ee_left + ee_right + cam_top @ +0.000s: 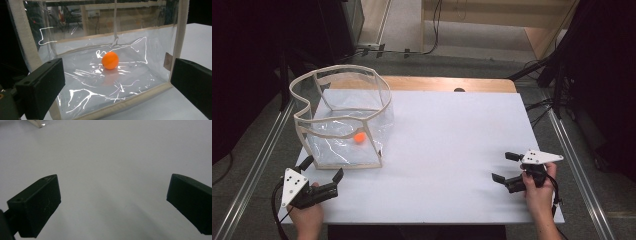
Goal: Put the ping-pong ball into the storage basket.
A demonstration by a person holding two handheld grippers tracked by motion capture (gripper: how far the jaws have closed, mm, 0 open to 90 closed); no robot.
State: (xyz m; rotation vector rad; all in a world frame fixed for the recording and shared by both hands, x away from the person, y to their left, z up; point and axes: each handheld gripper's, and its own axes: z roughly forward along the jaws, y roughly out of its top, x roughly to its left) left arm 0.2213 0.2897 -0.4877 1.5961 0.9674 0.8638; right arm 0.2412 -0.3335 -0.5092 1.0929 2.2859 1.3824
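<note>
High view. The clear bag (343, 120) stands open on the white table (452, 150), its cloth-edged rim sagging on the side away from me and its mouth facing up. The orange ball (359, 138) rests on the bag's floor, toward the wall nearest me. I hold my left gripper (322, 169) just short of that near wall, jaws spread wide and holding nothing, aimed at the bag; I judge this a line-up on the bag or ball. My right gripper (506, 167) sits well apart from the bag, low over bare table, jaws likewise spread and empty, kept out of the way. Dark cables and stands lie on the floor beyond the table, clear of the work.

Left gripper view. My jaws frame the bag (105, 82) from outside; the ball (110, 60) sits behind the clear front wall, on crumpled film. That wall and the padded bottom seam stand between my jaws and the ball, so a straight reach is blocked; entry would have to be over the rim.

Right gripper view. My jaws are wide apart over plain table (112, 165). A pale corner at the top edge is probably the bag's seam, though too little shows to be sure.
</note>
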